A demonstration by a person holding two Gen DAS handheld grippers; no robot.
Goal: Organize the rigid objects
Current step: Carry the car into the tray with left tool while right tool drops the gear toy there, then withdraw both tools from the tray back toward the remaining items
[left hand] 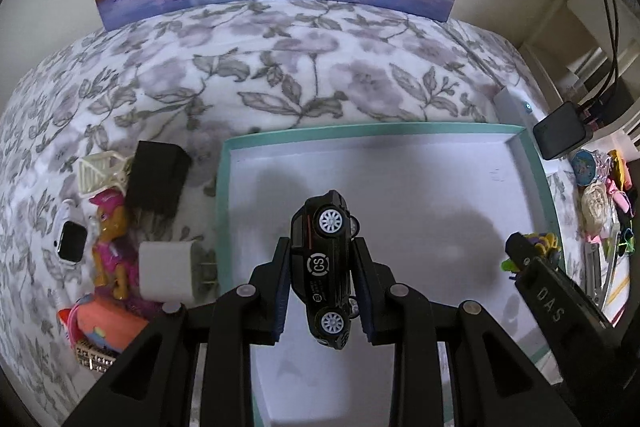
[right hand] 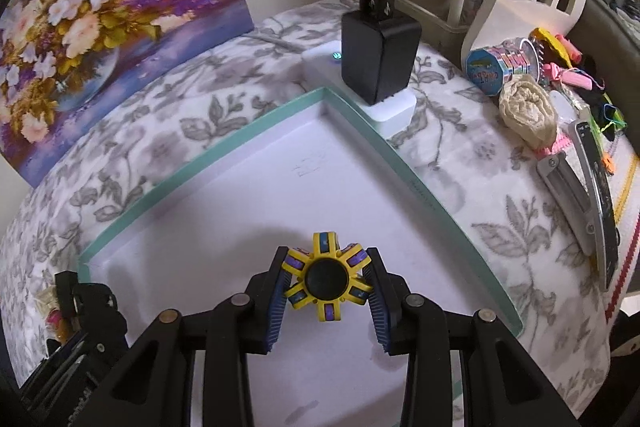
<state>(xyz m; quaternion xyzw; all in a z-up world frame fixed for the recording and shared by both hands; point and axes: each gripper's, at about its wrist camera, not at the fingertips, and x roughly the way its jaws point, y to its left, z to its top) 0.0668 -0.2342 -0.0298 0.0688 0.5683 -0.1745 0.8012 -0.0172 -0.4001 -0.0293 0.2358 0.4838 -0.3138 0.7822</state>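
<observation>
The black toy car (left hand: 325,267) sits at the centre of the left wrist view, pinched by its roof and underside between the nearly closed fingers of the left gripper (left hand: 322,287), hanging on its side above the white floor of the teal-rimmed tray (left hand: 222,187). In the right wrist view the yellow fidget spinner (right hand: 328,277) is clamped between the closed-in fingers of the right gripper (right hand: 329,287), low centre, also over the tray.

Judged from this, the main risk is the car: it is held across smooth, curved surfaces, so it could pivot or slip from the pads and, let go from any height, roll on its wheels toward the rim. The spinner is gripped on its arm tips only and might rotate out of the pads. With both grippers over one tray, they could also knock together; the right one already shows at the lower right of the left view.

Nothing lies inside the tray to block a set-down. At the left of the left view lie a white charger plug (left hand: 172,271), a black block (left hand: 158,183), a smartwatch (left hand: 72,241) and a pink figure (left hand: 110,239). At the upper centre of the right view, a black adapter (right hand: 378,59) with cables stands just beside the tray's corner.
</observation>
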